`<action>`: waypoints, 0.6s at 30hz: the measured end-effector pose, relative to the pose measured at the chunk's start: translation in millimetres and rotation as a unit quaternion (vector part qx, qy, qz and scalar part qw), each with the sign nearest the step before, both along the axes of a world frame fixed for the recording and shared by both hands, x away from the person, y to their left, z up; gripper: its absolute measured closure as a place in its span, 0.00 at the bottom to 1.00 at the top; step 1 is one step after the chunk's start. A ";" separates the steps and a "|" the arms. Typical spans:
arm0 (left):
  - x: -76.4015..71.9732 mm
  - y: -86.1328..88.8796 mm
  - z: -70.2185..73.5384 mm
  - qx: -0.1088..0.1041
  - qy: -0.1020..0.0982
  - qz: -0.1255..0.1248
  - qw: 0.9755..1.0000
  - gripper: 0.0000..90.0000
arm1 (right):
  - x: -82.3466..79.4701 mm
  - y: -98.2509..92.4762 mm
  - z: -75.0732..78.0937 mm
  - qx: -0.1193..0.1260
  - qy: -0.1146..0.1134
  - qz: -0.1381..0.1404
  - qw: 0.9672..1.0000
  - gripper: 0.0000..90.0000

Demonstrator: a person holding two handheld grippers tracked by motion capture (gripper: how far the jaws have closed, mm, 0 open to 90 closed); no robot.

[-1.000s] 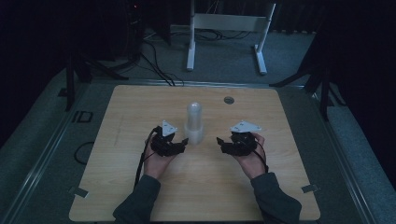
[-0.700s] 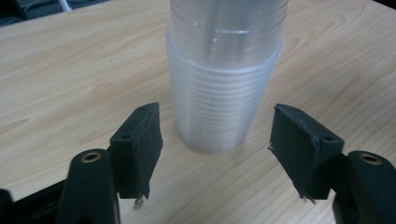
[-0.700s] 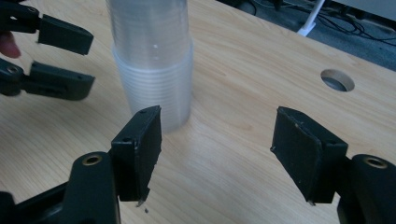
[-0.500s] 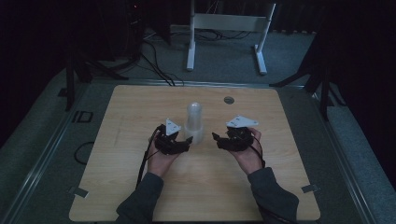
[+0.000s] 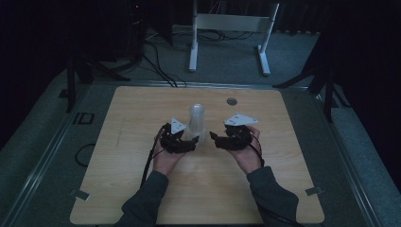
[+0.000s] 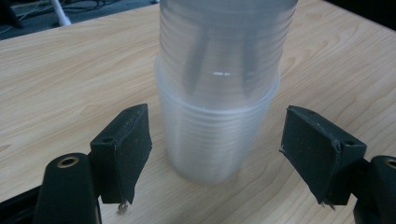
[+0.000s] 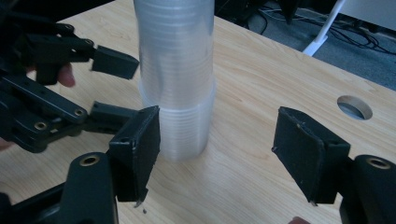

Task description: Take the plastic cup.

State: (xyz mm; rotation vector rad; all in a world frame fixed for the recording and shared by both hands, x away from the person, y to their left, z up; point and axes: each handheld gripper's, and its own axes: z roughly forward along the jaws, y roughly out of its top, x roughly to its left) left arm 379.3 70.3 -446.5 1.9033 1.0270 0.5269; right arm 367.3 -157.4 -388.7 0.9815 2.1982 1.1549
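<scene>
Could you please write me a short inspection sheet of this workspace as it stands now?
Surface: wooden table, with a round hole near its far edge.
Job's things: clear cup stack, upright at mid-table.
Clutter: tape bits at the near corners.
Grippers: left gripper beside the stack's base, its jaws have just been opening, pads apart from the stack on both sides; right gripper open, just right of the stack, not touching it.
Cables: one trails from the left gripper along the forearm; more lie on the floor beyond the table.
Surroundings: dark room, grey floor, white frame behind the table.
</scene>
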 end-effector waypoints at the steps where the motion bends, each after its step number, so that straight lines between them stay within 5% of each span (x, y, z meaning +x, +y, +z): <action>1: 0.8 -0.6 -0.4 0.000 0.002 0.001 1.000 0.26 | 0.5 0.7 0.7 0.001 -0.001 0.000 1.000 0.35; 18: 11.0 -10.8 -7.4 -0.002 -0.003 0.012 1.000 0.21 | 11.4 11.9 15.1 0.023 -0.002 0.006 1.000 0.34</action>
